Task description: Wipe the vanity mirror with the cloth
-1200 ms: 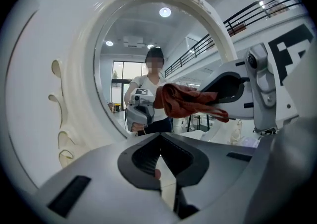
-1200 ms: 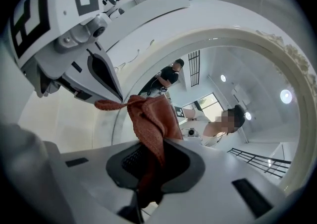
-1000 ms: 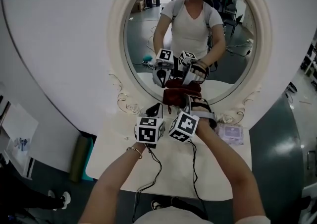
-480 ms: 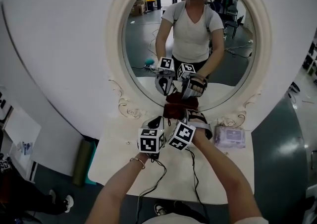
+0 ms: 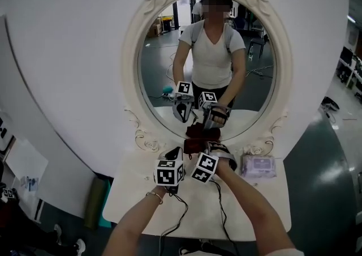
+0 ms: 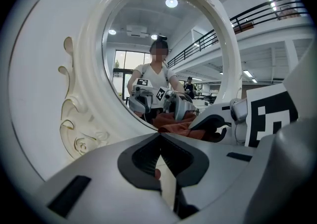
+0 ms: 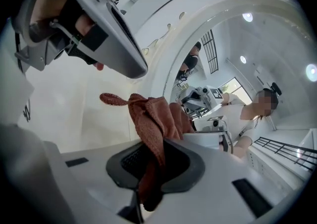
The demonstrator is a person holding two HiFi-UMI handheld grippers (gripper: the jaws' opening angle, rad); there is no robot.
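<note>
Two jaws of the right hand-held gripper (image 7: 151, 161) are clamping a crumpled, nubbly rust-red cloth (image 7: 148, 119); the left hand-held gripper (image 6: 158, 153), beside it, is sitting closed and empty.

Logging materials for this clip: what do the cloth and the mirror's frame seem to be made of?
The rust-red cloth in the right tongs looks like soft microfibre or knit: matte, fine nubbly weave, limp folds. The cream oval mirror frame looks like moulded resin or painted wood, semi-gloss, with smooth scrolls and roses; which, I cannot tell.
</note>
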